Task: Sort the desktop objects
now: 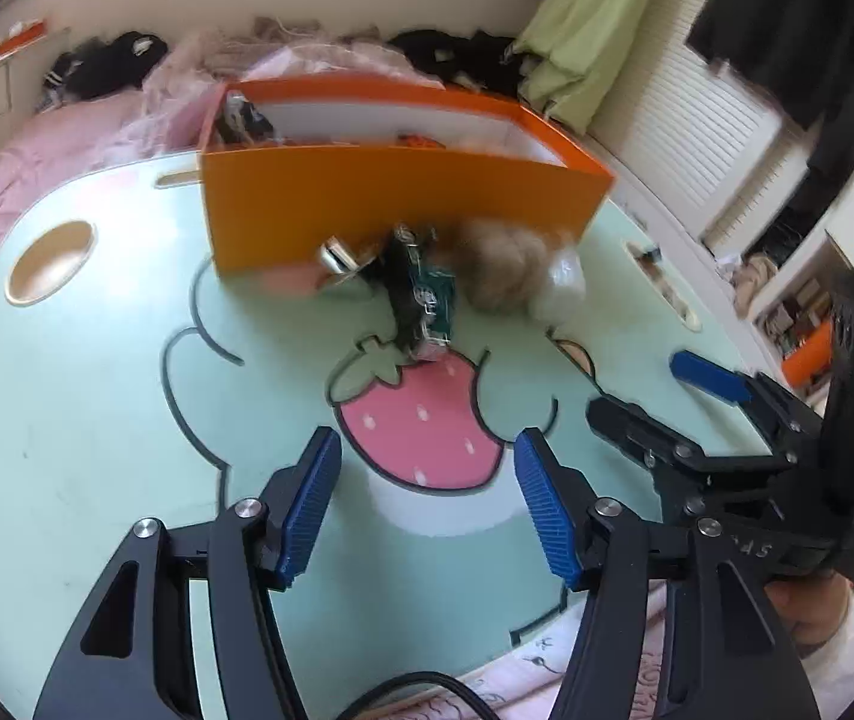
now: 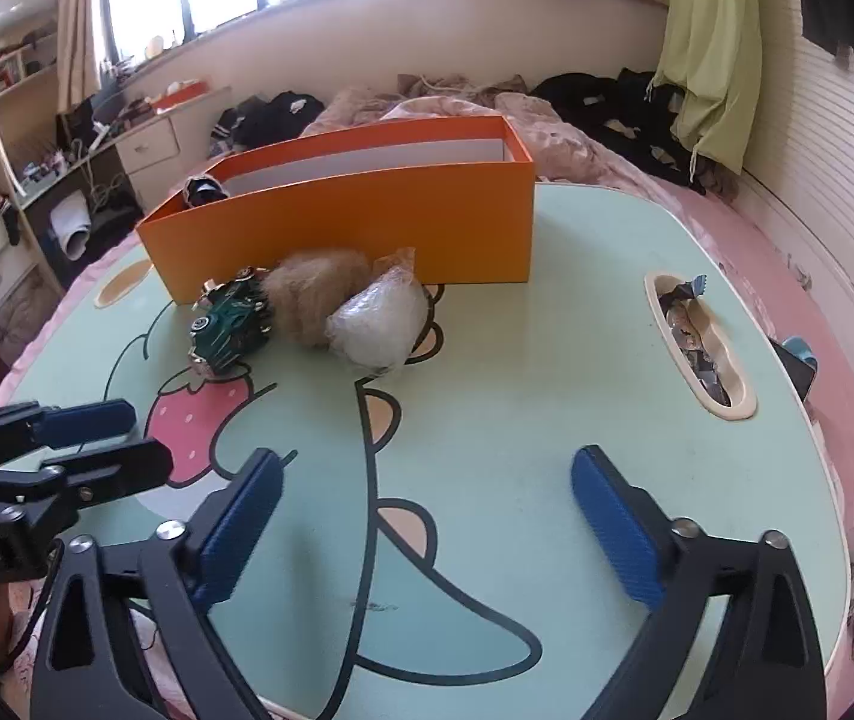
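Both tongs, left (image 1: 427, 504) and right (image 2: 427, 534), gape empty; orange box (image 2: 354, 222) hides its contents.

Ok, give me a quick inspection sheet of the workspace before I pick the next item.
Surface: mint cartoon table, strawberry print, on a pink bed.
Job's things: orange box at the far side, something dark inside its left end; green toy car, tan fur ball and white bagged bundle bunched in front of it.
Clutter: wrappers in the side slot.
Grippers: left gripper and right gripper both empty, jaws apart, over the near table.
Cables: black cable at the near edge.
Surroundings: clothes on the bed, green curtain, drawers, window.
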Motion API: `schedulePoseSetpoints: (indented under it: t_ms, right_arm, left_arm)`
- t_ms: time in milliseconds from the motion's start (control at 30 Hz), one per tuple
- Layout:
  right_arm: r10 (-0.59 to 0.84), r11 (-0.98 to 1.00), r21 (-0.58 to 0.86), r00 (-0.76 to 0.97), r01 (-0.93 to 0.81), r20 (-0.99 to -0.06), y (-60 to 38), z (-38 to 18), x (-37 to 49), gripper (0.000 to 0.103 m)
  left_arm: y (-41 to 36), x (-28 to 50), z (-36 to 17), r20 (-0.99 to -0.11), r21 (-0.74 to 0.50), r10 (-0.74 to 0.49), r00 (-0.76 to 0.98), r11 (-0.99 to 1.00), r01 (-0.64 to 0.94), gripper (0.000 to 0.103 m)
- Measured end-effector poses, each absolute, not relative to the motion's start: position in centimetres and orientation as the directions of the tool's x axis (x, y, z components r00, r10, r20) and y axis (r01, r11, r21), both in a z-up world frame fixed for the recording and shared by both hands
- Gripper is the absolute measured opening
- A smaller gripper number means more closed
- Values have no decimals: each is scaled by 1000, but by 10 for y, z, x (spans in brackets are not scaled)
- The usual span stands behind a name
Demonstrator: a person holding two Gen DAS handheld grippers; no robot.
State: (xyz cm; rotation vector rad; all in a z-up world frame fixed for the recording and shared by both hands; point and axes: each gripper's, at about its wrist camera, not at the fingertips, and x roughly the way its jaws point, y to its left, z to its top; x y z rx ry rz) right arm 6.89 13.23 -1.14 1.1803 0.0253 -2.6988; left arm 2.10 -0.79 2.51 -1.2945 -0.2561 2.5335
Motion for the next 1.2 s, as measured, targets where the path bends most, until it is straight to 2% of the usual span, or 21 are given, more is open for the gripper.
schedulePoseSetpoints:
  t_ms: [100,133,167,200,267,1200]
  right_arm:
    - [-138,-981,11,-663,193,-736,127,-14,69,103]
    - [-123,-981,-10,-665,193,-737,123,-15,70,103]
    - [-110,-981,-27,-665,192,-738,120,-16,70,103]
    - [-110,-981,-25,-666,190,-738,121,-15,69,103]
    - [-116,-982,-13,-666,186,-737,124,-16,68,103]
    - [-104,-982,-28,-667,185,-737,121,-16,69,103]
  left_arm:
    - [-7,19,23,-778,-217,256,-574,-967,-136,65]
    - [-4,17,21,-790,-169,204,-578,-979,-114,74]
    - [0,14,18,-808,-108,141,-571,-990,-91,89]
    - [4,11,14,-828,-39,74,-556,-997,-73,92]
    - [0,8,13,-832,-51,78,-550,-997,-64,103]
    - [0,5,10,-836,-46,91,-542,-994,-97,103]
